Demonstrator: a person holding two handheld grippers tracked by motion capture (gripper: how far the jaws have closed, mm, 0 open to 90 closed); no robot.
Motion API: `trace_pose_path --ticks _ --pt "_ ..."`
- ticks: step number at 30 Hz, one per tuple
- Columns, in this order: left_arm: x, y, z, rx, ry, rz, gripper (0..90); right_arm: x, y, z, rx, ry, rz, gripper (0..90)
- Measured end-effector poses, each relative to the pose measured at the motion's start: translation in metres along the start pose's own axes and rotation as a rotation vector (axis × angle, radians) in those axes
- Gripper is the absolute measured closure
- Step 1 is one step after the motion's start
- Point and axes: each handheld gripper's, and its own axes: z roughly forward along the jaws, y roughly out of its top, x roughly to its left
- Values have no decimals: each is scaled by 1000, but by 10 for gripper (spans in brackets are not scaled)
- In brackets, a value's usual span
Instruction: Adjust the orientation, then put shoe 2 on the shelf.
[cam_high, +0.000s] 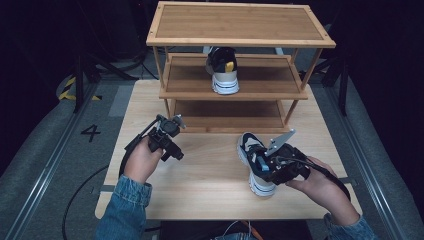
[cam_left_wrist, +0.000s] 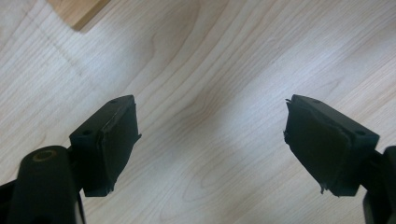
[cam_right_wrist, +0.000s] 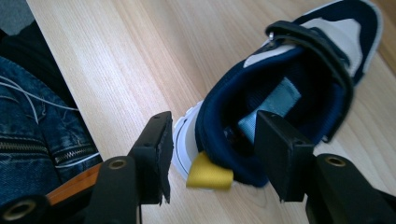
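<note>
Shoe (cam_high: 252, 162) on worktop (cam_high: 210, 170), navy and white with white sole, lying in front of the wooden rack (cam_high: 235, 65), toe toward the rack, heel toward the person. Yellow pull tab (cam_right_wrist: 209, 173) at the heel collar; strap with metal ring across the upper. Right gripper (cam_right_wrist: 212, 156) at the heel end of the shoe: fingers spread apart, one finger (cam_right_wrist: 154, 154) outside the heel over bare worktop, the other finger (cam_right_wrist: 280, 154) over the shoe opening, at the collar; heel collar and tab sit between them, not clamped; cannot tell whether the inner finger touches the lining. Second shoe (cam_high: 223, 70), same colours, stands on the rack's middle shelf, heel and yellow tab facing the person. Left gripper (cam_high: 167, 137) held over the worktop in front of the rack's left end, well apart from the first shoe; fingers (cam_left_wrist: 112, 140) wide open, plain wood grain between them. Denim sleeves at the near edge of the worktop, farthest from the rack.
</note>
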Motion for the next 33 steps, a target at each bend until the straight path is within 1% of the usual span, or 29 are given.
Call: trace_pose_path --ticks 2,4,5,6,8,9,10,11,12,13,14,16,19,22,24,27,33 --pt "2 -4 -1 9 9 -7 181 -2 3 8 23 22 -5 482" --pt "3 -7 -1 7 10 -14 181 -4 4 16 54 43 -1 479" --pt "3 -8 -1 3 18 -17 181 -5 4 20 72 53 -2 480" --pt "3 -9 -2 7 18 -19 181 -6 4 24 86 61 -7 481" --pt "4 -11 -1 7 19 -23 181 -8 5 30 109 80 1 490" --pt "4 -11 -1 10 19 -18 181 -9 5 31 121 81 -7 499" --pt "4 -11 -1 10 19 -18 181 -9 5 31 121 81 -7 499" --pt "4 -12 -1 12 18 -21 181 -9 6 37 146 95 -21 529" --pt "4 -12 0 8 18 -25 181 -9 6 37 146 95 -21 529" --pt "4 -13 0 7 20 -32 181 -8 6 40 169 95 -31 540" --pt "4 -13 0 13 21 -31 181 -7 6 41 177 91 -33 552" --pt "4 -12 0 9 21 -28 181 -7 6 42 182 87 -34 565" --pt "4 -12 0 8 20 -19 181 -6 7 44 198 74 -50 619" --pt "4 -13 0 12 20 -26 181 -6 8 43 204 93 -50 656" --pt "5 -14 -1 11 23 -22 181 -5 8 43 204 96 -63 681" --pt "5 -14 -2 6 20 -24 181 -5 10 41 198 109 -65 684" --pt "6 -15 0 9 21 -28 181 -6 11 37 186 120 -45 687"
